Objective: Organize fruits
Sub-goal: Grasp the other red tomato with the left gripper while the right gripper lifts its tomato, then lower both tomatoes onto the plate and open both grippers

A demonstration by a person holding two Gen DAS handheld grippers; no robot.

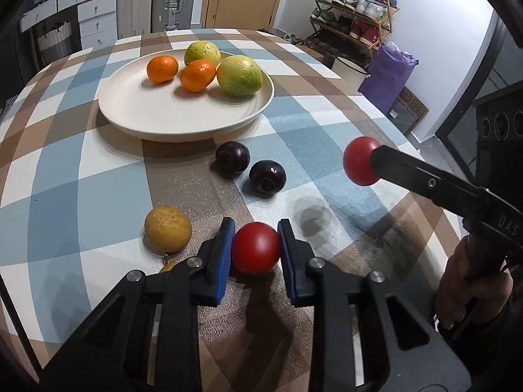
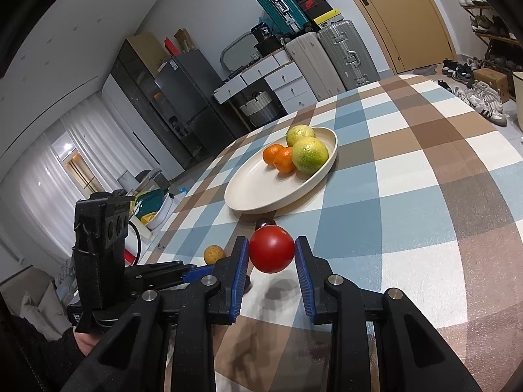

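My left gripper (image 1: 256, 226) is low over the checked table, shut on a red tomato (image 1: 256, 248) that rests on the cloth. My right gripper (image 2: 271, 242) is shut on a second red tomato (image 2: 272, 249) and holds it above the table; its shadow lies underneath. The left wrist view shows that tomato (image 1: 361, 160) at the right. A cream plate (image 1: 183, 130) farther back carries two oranges (image 1: 162, 69) and two green-yellow citrus (image 1: 239, 75). Two dark plums (image 1: 232, 156) lie between the plate and my left gripper. A yellow fruit (image 1: 167, 228) sits just left of it.
The round table's cloth (image 2: 425, 176) is bare to the right of the plate (image 2: 258, 192). Beyond the edges stand suitcases (image 2: 343, 55), white drawers (image 1: 94, 16), a shoe rack (image 1: 356, 9) and a purple bag (image 1: 389, 75). A person's hand (image 1: 470, 281) grips the right tool.
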